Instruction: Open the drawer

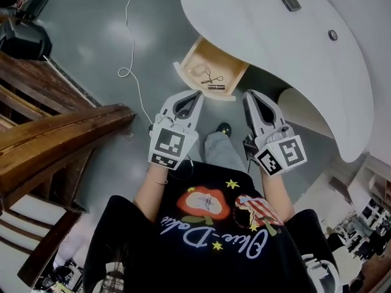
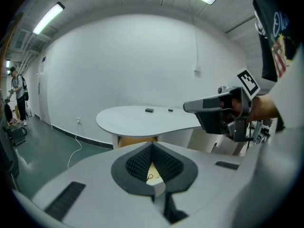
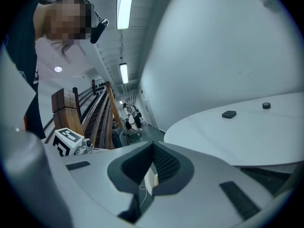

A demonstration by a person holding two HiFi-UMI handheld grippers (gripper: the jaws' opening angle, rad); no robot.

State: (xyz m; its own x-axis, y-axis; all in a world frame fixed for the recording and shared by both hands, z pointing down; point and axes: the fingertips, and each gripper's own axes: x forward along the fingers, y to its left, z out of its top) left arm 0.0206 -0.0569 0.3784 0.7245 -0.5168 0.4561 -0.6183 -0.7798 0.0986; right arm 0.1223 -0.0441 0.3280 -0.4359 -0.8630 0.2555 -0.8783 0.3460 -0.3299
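Observation:
The wooden drawer [image 1: 211, 57] stands pulled out from under the white table [image 1: 287, 54]; small metal items [image 1: 212, 78] lie inside it. Both grippers hang in the air short of the drawer, close to my chest, touching nothing. My left gripper [image 1: 194, 96] is shut with nothing between its pads. My right gripper [image 1: 249, 95] beside it also has its tips together and is empty. In the left gripper view the shut jaws [image 2: 152, 145] point at the table [image 2: 142, 118], with the drawer [image 2: 137, 140] below it and the right gripper [image 2: 190, 107] alongside. The right gripper view shows shut tips [image 3: 153, 145].
A wooden staircase [image 1: 55, 139] runs along the left. A white cable [image 1: 131, 54] trails over the grey floor. Two small dark objects [image 1: 291, 3] [image 1: 332, 35] sit on the tabletop. A person [image 2: 18, 91] stands far off down the corridor.

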